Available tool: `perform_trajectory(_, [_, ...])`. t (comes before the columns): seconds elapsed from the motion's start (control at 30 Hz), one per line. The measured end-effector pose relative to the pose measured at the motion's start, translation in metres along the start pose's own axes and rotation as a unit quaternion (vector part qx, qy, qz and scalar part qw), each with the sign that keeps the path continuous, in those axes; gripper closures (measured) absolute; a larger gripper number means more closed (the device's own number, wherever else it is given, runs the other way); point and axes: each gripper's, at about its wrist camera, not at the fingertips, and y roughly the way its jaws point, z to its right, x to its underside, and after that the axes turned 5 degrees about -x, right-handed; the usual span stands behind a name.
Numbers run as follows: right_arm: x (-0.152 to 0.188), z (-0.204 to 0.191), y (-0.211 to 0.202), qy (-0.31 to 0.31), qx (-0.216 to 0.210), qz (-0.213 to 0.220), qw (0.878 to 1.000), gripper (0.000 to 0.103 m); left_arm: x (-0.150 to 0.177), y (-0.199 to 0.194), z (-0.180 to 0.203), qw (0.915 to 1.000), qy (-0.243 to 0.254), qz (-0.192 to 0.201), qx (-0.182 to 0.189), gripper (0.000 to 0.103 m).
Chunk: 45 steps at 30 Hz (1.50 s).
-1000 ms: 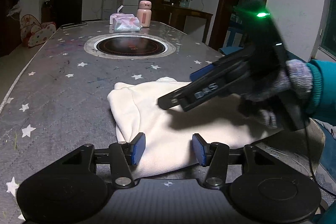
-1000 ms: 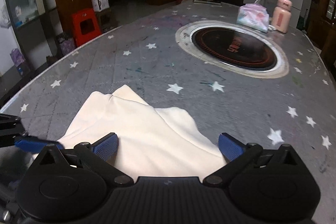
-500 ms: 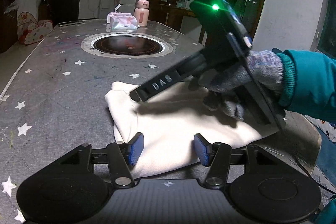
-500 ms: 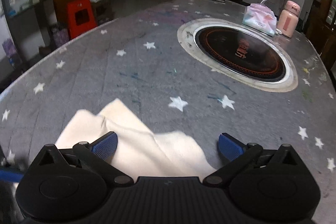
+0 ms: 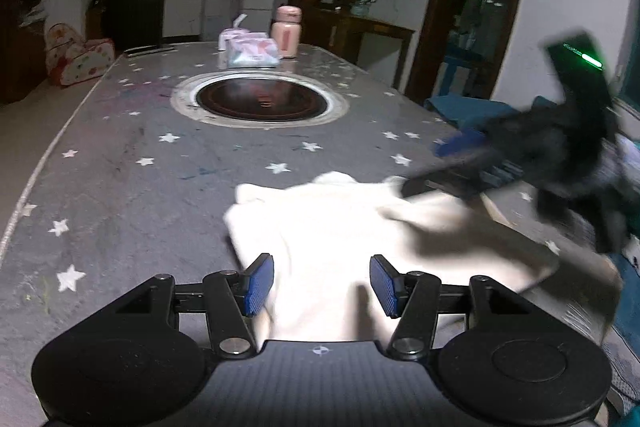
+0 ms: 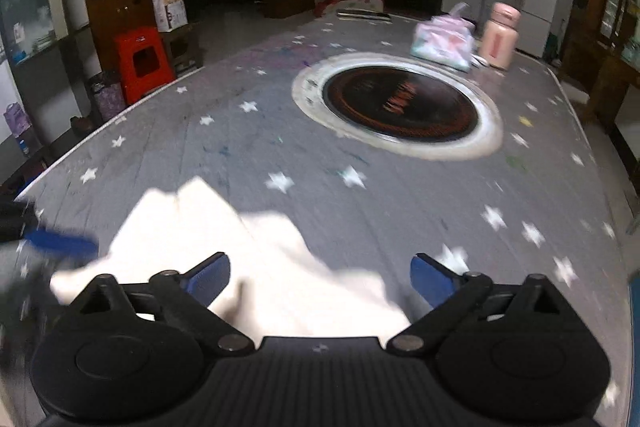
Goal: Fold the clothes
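A cream garment lies folded on the grey star-patterned table; it also shows in the right wrist view. My left gripper is open and empty, with its blue pads over the garment's near edge. My right gripper is open and empty above the garment's right part. In the left wrist view the right gripper appears blurred at the garment's far right edge. The left gripper's blue fingertip shows blurred at the left of the right wrist view.
A round inset burner sits mid-table. A pink tissue pack and a pink bottle stand beyond it. A red stool stands past the table's left edge. The near right table edge is close.
My right gripper has drawn back to the right, off the middle of the garment to its right edge. The left gripper has stayed over the near edge. Both views are blurred from motion.
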Motion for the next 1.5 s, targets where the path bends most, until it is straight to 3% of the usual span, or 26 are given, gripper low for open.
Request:
perform_trajectory(0.1, [0.019,0.008,-0.016,0.016,-0.002,-0.001,1.000,0.014,-0.011,0.007,0.003,0.9998,0.013,-0.001,-0.017,0.047])
perform_trajectory(0.33, [0.041,0.015,-0.030,0.044,-0.021,0.012,0.999,0.043,-0.034,0.039,0.010,0.9985,0.039,-0.015,-0.036,0.052])
perform_trajectory(0.57, [0.049,0.030,-0.015,0.064,-0.022,0.008,0.998,0.048,-0.041,0.079,0.005,0.9972,0.041,-0.041,-0.047,0.062])
perform_trajectory(0.77, [0.049,0.031,-0.021,0.067,-0.024,0.018,0.997,0.046,-0.042,0.075,0.005,0.9978,0.027,-0.032,-0.051,0.060])
perform_trajectory(0.83, [0.050,0.026,-0.028,0.054,-0.026,0.021,0.998,0.037,-0.040,0.067,0.004,0.9978,0.020,-0.027,-0.057,0.058])
perform_trajectory(0.97, [0.057,0.010,-0.041,0.033,-0.036,0.023,0.999,0.035,-0.029,0.047,-0.002,0.9970,0.003,-0.026,-0.072,0.056])
perform_trajectory(1.03, [0.060,0.002,-0.046,0.026,-0.044,0.027,0.998,0.027,-0.023,0.040,-0.006,0.9964,-0.011,-0.032,-0.078,0.056])
perform_trajectory(1.2, [0.067,-0.017,-0.052,0.014,-0.065,0.040,0.997,0.020,-0.009,0.031,-0.010,0.9957,-0.034,-0.045,-0.074,0.057])
perform_trajectory(1.5, [0.082,-0.034,-0.038,-0.001,-0.072,0.029,0.997,0.019,-0.004,0.026,-0.008,0.9958,-0.048,-0.054,-0.056,0.080])
